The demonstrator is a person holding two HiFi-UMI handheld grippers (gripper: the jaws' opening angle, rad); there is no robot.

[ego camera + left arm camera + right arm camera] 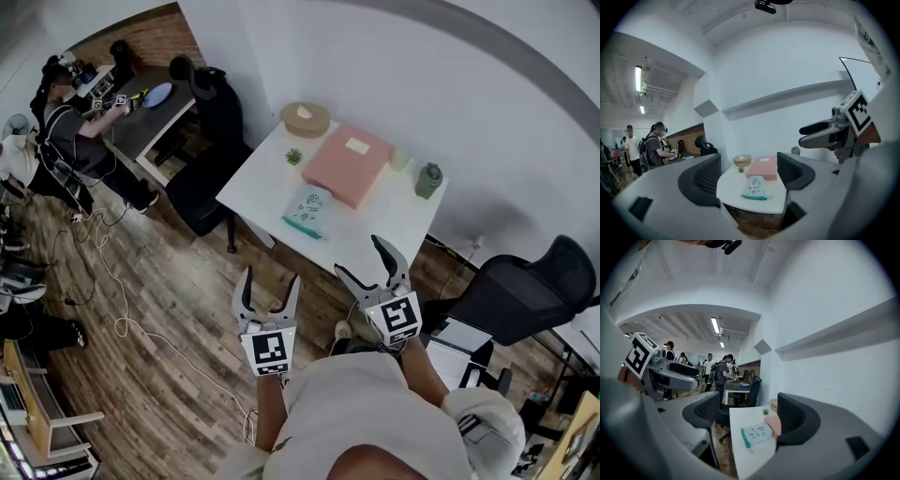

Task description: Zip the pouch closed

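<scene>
— What did you have on the left?
— At the far left a person [75, 127] sat at a dark desk [150, 117], well apart from my work. Next came a black chair [208, 150], close against the left edge of the white table [375, 239].

— And your left gripper?
— I held the left gripper [270, 279] over the wooden floor [159, 309], short of the table's near edge. Its own view showed the jaws wide apart with nothing between them. I saw only the table through the gap.

— Where was the pouch?
— The pouch [309, 210] lay flat on the table near its front edge. It was pale with small drawings and had a teal strip along the side facing me. Neither gripper touched it. I could not tell whether the zip was done up.

— What else sat on the table?
— A round tan box [306, 119] at the back corner, with a small green plant [294, 157] just in front of it. A pink box [347, 165] lay just beside the pouch's far end, and I couldn't tell whether they touched.

— The right gripper?
— The right gripper [360, 255] showed against the table's near edge, right of the pouch. Its jaws were spread wide and empty as well. Past it a green bottle [428, 180] stood by the table's right edge, and beyond the table was a dark office chair [525, 291].
</scene>
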